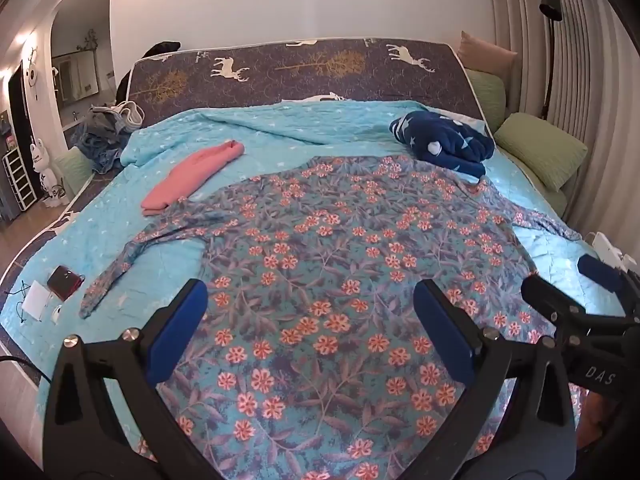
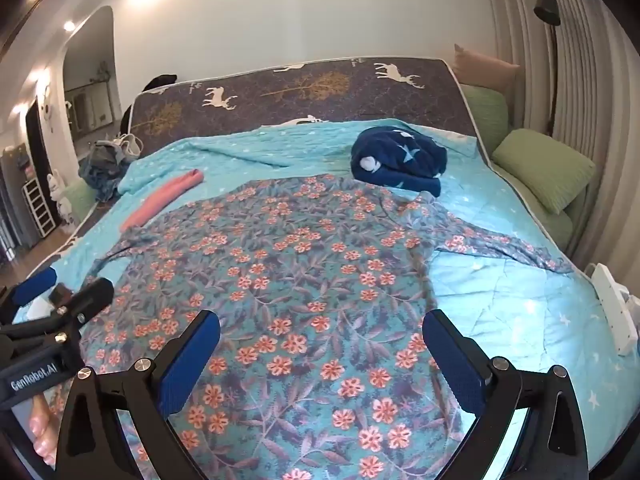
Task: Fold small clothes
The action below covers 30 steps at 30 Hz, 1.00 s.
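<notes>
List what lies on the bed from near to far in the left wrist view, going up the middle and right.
Open left tongs → floral garment spread flat → dark blue starred blanket, bunched up → turquoise quilt, rumpled far edge → upright deer-print mattress against the wall.

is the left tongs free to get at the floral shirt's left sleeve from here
Probably yes. The left tongs stand open and empty over the floral shirt, and the sleeve lies flat on the blue quilt to their left with nothing on it. The pink garment lies further back.
</notes>
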Available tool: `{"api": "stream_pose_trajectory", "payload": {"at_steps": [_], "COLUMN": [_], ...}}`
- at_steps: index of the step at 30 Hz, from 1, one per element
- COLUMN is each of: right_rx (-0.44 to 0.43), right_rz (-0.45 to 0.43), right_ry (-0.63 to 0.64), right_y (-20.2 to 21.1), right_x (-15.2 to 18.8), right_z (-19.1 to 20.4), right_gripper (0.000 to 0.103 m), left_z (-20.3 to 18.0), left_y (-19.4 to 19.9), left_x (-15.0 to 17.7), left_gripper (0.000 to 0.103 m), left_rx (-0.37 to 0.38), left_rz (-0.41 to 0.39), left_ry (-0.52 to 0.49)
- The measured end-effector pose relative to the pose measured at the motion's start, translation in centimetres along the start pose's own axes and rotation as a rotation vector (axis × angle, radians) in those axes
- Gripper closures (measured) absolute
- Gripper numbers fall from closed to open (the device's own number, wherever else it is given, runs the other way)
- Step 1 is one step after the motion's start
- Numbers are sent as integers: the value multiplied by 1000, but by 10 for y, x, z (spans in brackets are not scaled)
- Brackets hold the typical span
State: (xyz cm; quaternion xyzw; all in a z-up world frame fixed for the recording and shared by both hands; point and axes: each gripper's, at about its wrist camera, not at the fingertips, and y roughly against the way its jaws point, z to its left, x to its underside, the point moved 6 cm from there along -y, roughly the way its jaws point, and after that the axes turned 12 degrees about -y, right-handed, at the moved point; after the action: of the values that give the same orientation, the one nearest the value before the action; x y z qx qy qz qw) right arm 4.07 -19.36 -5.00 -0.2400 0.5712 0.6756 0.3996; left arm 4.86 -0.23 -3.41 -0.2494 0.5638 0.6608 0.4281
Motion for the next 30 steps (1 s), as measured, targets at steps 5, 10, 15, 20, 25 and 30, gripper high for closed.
{"api": "stream_pose_trajectory", "payload": {"at_steps": [5,10,15,20,25,30], "right_rx": [37,53,15,35,28,20], "right_rz": [16,15,13,19,15,15], "right_ry": [16,13,2,17,23,25], "right_y": [-2,-2,-2,-4,-3,-3], "right_x": [-1,3,2,4,7,6], "right_z": [-7,5,-4,-3,-4,-4], "right_gripper": [0,0,0,0,0,0], "left_z": [-1,-13,-18,-22,-19,-19], "left_y": [-3,-7,-12,-14,-8,-5], "left_x": [11,13,14,14,9,8], "left_gripper": [1,1,1,1,1,1], "left_rx": [19,30,46,33,20,0], "left_rz": [27,50,69,79,65,57], "left_ry": [17,-5,-8,-19,-18,-29]}}
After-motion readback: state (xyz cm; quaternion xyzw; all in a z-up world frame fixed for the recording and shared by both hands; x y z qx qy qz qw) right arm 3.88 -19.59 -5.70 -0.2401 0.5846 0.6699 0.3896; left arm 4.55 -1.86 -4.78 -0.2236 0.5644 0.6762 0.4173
